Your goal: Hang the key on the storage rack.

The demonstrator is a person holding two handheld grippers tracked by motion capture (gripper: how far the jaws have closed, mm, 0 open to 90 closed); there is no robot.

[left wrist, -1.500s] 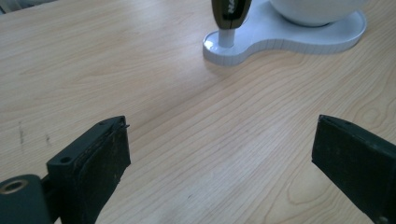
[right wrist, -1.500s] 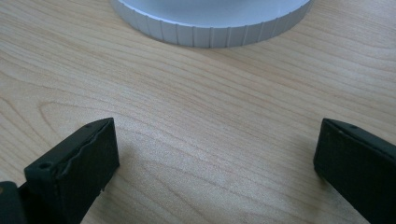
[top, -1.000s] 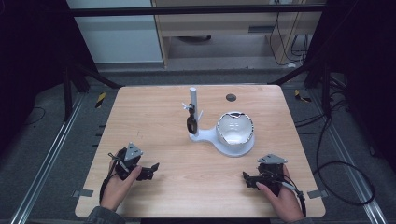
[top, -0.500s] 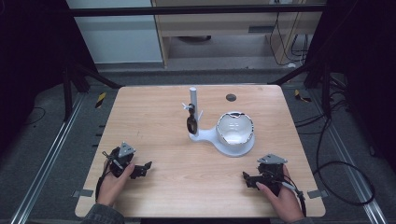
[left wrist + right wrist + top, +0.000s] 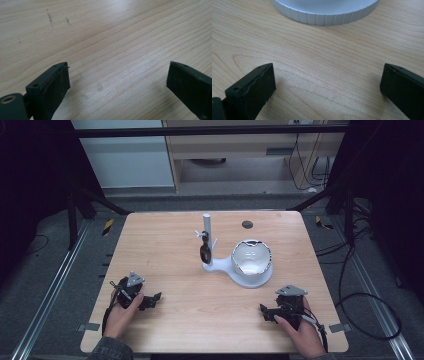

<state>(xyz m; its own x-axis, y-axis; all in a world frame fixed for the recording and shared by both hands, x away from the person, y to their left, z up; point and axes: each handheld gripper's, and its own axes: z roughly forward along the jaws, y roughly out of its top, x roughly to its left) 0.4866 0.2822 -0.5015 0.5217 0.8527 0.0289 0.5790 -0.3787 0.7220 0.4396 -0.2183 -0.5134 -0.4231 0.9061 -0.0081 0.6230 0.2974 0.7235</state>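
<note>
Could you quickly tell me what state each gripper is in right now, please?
Left gripper: open, holding nothing, over bare table.
Right gripper: open, holding nothing, facing the white base.

The table (image 5: 165, 250) is pale matt wood with fine grain; the ribbed base (image 5: 324, 15) looks like smooth white plastic.

Left gripper (image 5: 150, 300) and right gripper (image 5: 266, 312) rest low at the table's (image 5: 165, 245) near edge, jaws spread wide.

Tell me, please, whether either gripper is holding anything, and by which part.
Nothing is held: the left gripper and right gripper both stand open over bare table.
</note>
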